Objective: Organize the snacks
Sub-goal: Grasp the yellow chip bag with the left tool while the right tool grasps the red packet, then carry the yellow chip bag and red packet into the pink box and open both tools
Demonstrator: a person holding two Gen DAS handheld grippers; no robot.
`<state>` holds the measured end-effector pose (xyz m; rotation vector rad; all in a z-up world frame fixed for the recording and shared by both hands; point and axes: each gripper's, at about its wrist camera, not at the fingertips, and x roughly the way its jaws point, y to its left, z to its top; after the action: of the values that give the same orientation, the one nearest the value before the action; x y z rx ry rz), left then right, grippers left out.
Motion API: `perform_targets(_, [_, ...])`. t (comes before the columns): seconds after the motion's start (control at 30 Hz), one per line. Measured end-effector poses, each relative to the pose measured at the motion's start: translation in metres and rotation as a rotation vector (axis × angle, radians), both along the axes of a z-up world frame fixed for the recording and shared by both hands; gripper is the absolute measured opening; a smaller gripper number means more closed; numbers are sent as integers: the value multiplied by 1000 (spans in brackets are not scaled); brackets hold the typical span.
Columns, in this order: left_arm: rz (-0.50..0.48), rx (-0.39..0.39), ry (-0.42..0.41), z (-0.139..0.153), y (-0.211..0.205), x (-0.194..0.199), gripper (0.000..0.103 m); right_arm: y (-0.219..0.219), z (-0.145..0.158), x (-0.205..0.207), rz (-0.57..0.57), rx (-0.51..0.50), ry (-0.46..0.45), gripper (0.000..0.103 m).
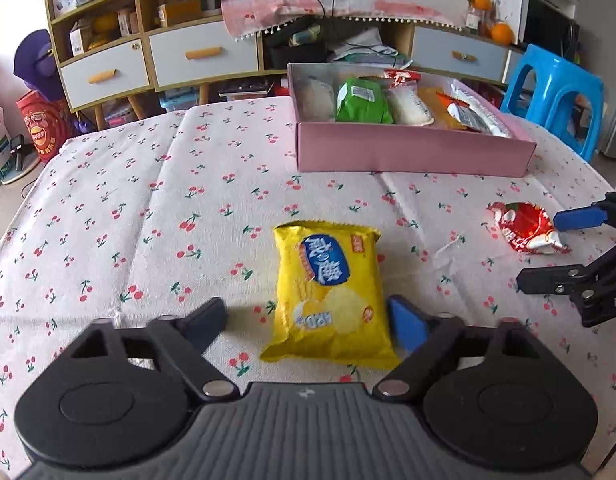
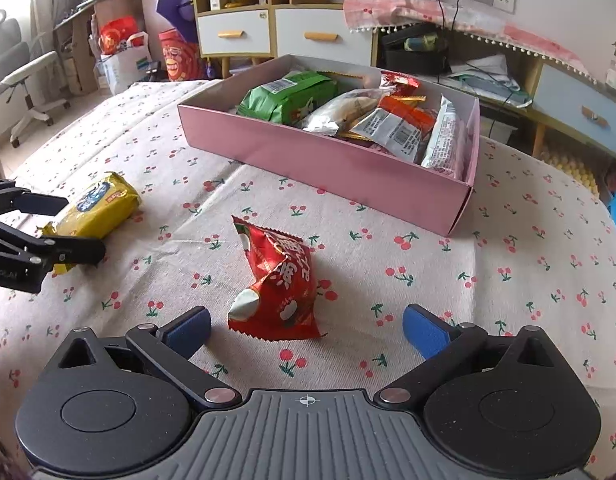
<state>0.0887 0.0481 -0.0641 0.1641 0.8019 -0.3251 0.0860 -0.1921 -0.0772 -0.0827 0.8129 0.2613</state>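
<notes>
Left tongs (image 1: 308, 324) spread around yellow chip bag (image 1: 330, 292), right tongs (image 2: 306, 330) spread around red snack packet (image 2: 279, 280), both on counter (image 1: 147, 200); pre-grasp step, next likely closing, lifting toward pink box (image 2: 328, 160).

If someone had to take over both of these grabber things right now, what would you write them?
Left gripper: open, fingers on either side of the yellow chip bag, not yet closed on it.
Right gripper: open, around the red snack packet, not gripping.
Both packs lie on the cherry tablecloth, in front of the pink box.
Done: the box already holds several snacks, among them a green bag.
Left: close on each pack, lift it and put it in the box.
</notes>
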Motion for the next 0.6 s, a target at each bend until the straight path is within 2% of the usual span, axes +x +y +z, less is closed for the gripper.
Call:
perform_targets(0.1, [-8,6,15,3,-4,2,64,2,1,2,1,14,-3,93])
perform_targets(0.17, [-9,4,27,5,-6,2,51,3,3,3,4,25,-8,86])
perform_targets(0.27, [0,11,32,6,-7,2,51,4,5,4,-1,35,-16,69])
perform_targets(0.33, [14,2,43,6,-7,4,50,3,8,6,-6,49,-17,49])
perform_targets(0.4, [24,-10,52,7,-7,6,50,1,9,8,-14,69,-12,36])
perform_targets(0.43, [27,-16,56,8,-7,7,49,0,10,10,-15,81,-6,33])
perform_targets(0.6, [35,-43,61,12,-8,10,49,-2,12,13,-28,109,16,33])
